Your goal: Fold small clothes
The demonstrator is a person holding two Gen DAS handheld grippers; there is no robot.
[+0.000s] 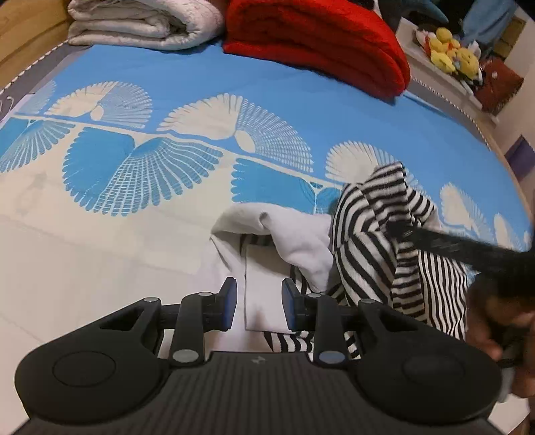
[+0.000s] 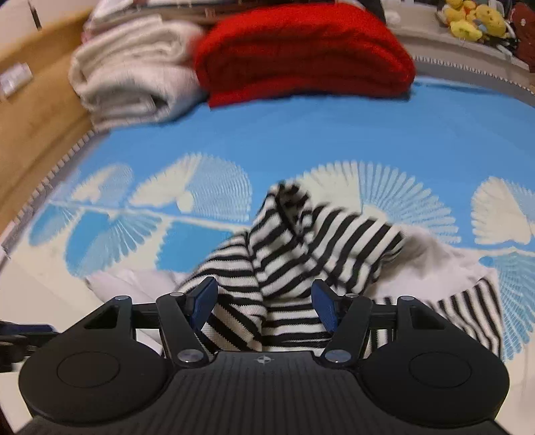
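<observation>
A small black-and-white striped garment (image 1: 367,234) with white parts (image 1: 301,241) lies crumpled on the bed. My left gripper (image 1: 259,306) is open just above its white part, with cloth between the blue pads but not pinched. In the right wrist view the striped garment (image 2: 301,254) bunches up in a peak. My right gripper (image 2: 264,306) is open with striped cloth lying between its pads. From the left wrist view the right gripper's black arm (image 1: 451,247) reaches into the striped cloth from the right.
The bed cover (image 1: 167,83) is blue and cream with fan patterns. A folded white blanket (image 1: 140,23) and a folded red blanket (image 1: 317,43) lie at the far edge. Yellow plush toys (image 1: 451,50) sit on a shelf at the far right.
</observation>
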